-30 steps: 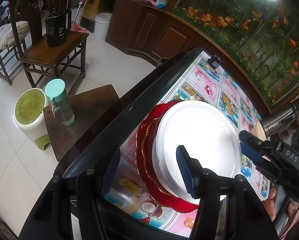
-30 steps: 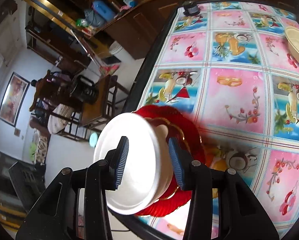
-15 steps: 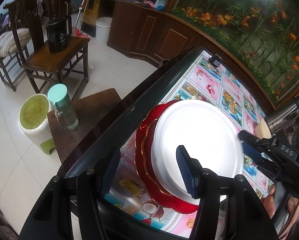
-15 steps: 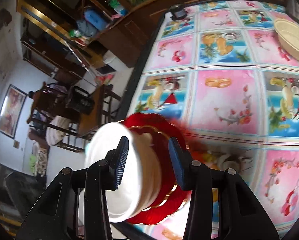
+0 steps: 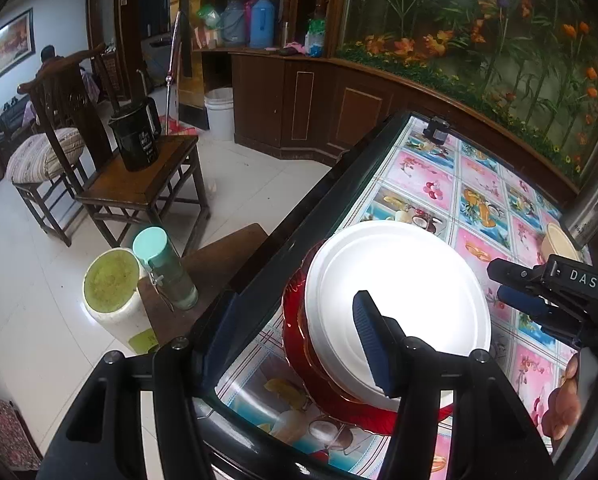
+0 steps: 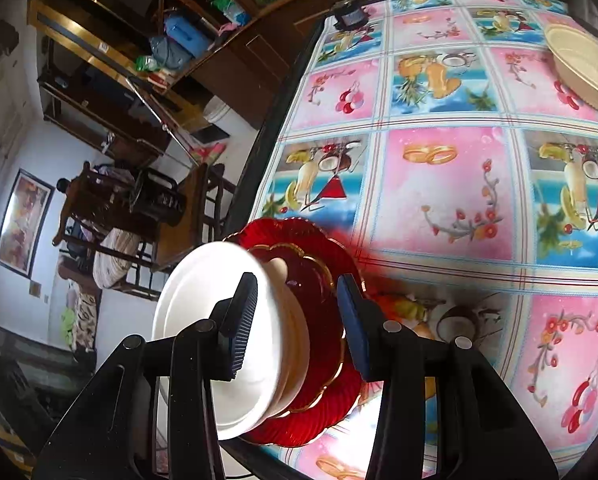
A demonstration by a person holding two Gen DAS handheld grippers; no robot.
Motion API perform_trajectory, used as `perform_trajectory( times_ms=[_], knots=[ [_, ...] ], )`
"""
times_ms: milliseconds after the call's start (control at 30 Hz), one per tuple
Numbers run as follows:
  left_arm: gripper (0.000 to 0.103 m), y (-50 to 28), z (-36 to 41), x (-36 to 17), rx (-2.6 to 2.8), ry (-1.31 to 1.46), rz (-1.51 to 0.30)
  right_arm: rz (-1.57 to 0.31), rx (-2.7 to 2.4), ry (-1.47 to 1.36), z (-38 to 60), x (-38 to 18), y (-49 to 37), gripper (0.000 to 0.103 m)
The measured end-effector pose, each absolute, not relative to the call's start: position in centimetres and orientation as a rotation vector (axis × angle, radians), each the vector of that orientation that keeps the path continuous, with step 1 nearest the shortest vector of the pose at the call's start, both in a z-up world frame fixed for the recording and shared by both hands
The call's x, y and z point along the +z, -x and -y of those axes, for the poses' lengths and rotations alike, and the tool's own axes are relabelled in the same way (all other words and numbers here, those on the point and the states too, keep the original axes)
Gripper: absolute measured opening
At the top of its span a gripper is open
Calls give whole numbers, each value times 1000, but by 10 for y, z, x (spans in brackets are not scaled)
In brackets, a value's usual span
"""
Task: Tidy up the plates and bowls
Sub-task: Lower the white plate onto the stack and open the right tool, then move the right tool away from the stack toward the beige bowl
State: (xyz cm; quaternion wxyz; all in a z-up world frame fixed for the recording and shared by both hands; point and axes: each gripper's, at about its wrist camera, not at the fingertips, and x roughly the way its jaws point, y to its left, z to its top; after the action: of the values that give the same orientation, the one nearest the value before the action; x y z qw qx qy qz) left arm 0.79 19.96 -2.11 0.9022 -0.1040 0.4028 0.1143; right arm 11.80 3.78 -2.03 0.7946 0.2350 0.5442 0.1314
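Note:
A stack of dishes sits near the table's edge: a white plate [image 5: 399,296] on top, a cream bowl [image 6: 295,344] under it, and red scalloped plates [image 6: 319,392] at the bottom. The white plate also shows in the right wrist view [image 6: 203,320]. My left gripper [image 5: 295,328] is open, with one finger over the white plate and the other past the table edge. My right gripper [image 6: 295,324] is open and straddles the stack's rim without gripping it. The right gripper also shows in the left wrist view [image 5: 515,286], to the right of the stack.
A cream basket-like bowl [image 6: 583,68] sits at the far right of the patterned tablecloth [image 6: 439,184]. A steel flask [image 5: 591,208] stands nearby. A small black object [image 6: 349,16] lies at the far corner. Beside the table stand a low stool with a green-capped bottle [image 5: 165,268] and chairs.
Both grippers have pulled back a little from the stack and the views have tilted up. The stack has not moved and nothing was taken hold of.

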Motion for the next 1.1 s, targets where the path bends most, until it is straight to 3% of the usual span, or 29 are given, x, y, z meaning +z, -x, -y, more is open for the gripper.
perform_trajectory(
  times_ms=[1100],
  knots=[
    [59,-12,-157,-9,233,97,-823,-1172,179,-711,69,-54,-118,42]
  ],
)
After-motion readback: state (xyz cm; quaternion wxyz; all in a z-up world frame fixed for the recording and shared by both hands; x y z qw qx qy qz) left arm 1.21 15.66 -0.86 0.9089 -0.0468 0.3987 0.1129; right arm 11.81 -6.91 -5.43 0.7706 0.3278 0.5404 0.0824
